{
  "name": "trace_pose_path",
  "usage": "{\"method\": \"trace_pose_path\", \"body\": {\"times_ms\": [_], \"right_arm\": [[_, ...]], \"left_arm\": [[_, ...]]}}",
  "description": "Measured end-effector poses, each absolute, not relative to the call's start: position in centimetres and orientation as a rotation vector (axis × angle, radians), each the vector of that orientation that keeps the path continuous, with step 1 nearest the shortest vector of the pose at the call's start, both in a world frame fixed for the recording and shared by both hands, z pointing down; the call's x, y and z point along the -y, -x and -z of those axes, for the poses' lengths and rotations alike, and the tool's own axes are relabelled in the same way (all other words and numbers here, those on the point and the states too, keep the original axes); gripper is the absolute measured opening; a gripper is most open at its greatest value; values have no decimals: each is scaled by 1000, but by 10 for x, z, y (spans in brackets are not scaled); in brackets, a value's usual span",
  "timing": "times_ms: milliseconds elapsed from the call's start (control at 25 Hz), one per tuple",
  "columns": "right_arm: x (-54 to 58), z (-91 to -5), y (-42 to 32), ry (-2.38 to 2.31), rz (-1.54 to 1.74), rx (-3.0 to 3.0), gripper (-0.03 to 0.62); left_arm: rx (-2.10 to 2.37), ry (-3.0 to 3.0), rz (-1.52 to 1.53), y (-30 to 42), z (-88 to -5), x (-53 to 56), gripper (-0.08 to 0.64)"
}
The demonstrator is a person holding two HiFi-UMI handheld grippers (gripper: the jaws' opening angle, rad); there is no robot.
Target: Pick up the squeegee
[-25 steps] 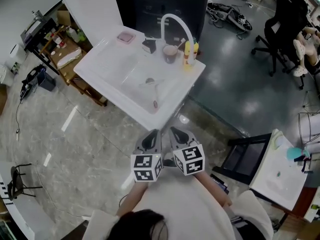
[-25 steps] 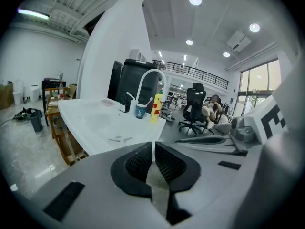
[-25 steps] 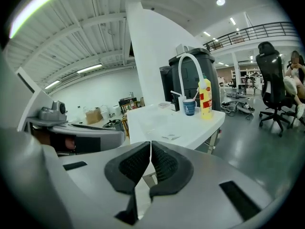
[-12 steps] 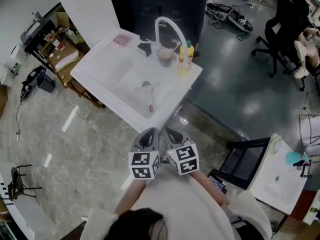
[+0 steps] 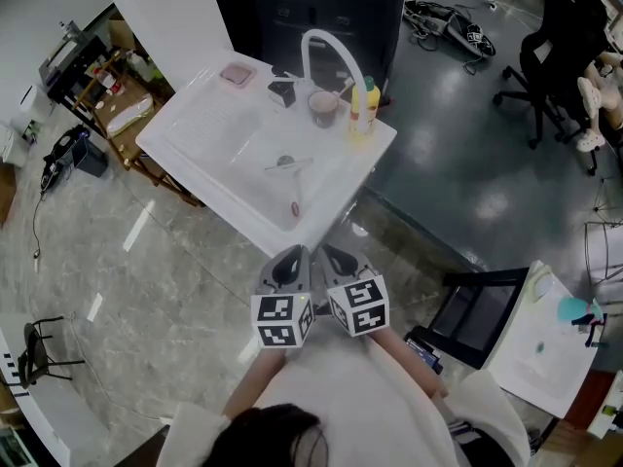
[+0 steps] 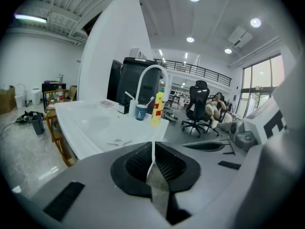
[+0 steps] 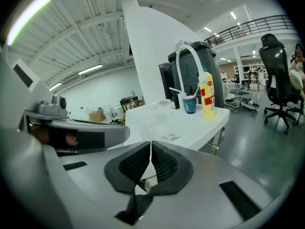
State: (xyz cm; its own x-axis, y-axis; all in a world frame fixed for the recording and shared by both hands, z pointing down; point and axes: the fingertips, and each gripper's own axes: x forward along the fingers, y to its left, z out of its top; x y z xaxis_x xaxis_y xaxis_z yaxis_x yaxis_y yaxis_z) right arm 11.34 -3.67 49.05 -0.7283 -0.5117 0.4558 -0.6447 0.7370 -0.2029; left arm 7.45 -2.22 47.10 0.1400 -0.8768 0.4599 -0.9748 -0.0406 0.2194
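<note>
A white sink unit (image 5: 209, 125) stands just ahead of me. In its basin lies a small thin tool (image 5: 288, 163), apparently the squeegee; it is too small to make out clearly. It also shows as a faint shape in the left gripper view (image 6: 119, 141) and the right gripper view (image 7: 170, 137). My left gripper (image 5: 290, 261) and right gripper (image 5: 341, 259) are side by side at the sink's near edge, short of the tool. Both are shut with nothing between their pads (image 6: 152, 149) (image 7: 150, 151).
On the sink's far rim stand a curved white faucet (image 5: 326, 52), a cup (image 5: 321, 108), a yellow bottle (image 5: 367, 105) and a pink dish (image 5: 237, 74). A small reddish item (image 5: 295, 208) lies in the basin. A wooden trolley (image 5: 127, 115) is left, a black frame (image 5: 477, 314) right.
Both grippers have edged slightly toward the sink, still side by side and shut. Nothing on the sink has moved.
</note>
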Motion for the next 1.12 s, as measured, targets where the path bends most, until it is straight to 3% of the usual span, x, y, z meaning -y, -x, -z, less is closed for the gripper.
{"method": "trace_pose_path", "body": {"times_ms": [1120], "right_arm": [[136, -517, 5, -912, -563, 2428, 29]], "left_arm": [[1701, -1935, -329, 47, -494, 115, 38]]}}
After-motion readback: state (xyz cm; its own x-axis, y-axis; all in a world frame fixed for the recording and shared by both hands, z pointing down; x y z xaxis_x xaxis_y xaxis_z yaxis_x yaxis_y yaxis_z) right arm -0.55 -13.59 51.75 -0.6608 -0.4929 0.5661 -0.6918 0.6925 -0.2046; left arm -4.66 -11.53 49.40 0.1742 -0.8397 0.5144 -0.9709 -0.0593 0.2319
